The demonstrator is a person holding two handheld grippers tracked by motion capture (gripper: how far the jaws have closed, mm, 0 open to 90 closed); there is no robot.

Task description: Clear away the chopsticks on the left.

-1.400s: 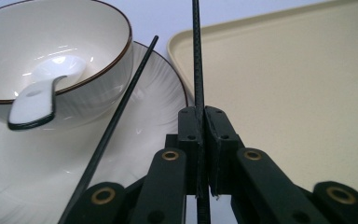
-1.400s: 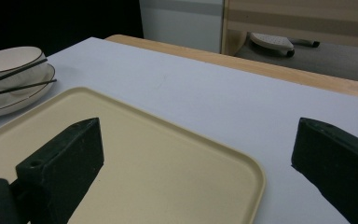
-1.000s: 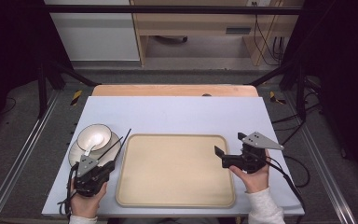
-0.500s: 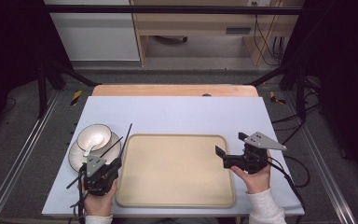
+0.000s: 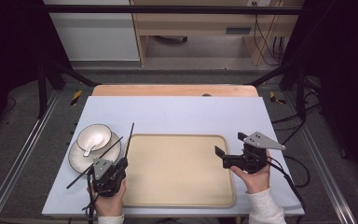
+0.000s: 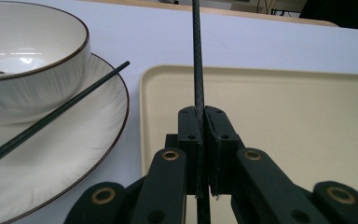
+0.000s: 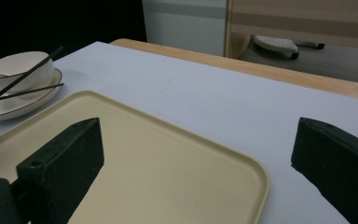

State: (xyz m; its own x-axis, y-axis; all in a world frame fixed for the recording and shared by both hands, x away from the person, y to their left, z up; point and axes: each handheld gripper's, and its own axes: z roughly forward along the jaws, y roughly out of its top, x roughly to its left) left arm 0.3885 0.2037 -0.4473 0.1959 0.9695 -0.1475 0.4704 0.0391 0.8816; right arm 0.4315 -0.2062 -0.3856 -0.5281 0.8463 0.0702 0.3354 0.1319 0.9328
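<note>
My left gripper sits at the front left, between the plate and the tray, shut on a black chopstick that points away from me along the tray's left edge. In the left gripper view the jaws pinch that chopstick near its lower end. A second chopstick lies slanted across the white plate, which carries a white bowl with a spoon. My right gripper hovers open over the right edge of the beige tray, jaws wide apart with nothing between them.
The tray is bare and lies on a pale blue mat over a wooden table. Bowl and plate stand far left in the right gripper view. Dark frame rails run along both sides of the table.
My left gripper has shifted right, toward the tray's left edge, and the chopstick it holds now points more straight away. The right gripper has stayed put.
</note>
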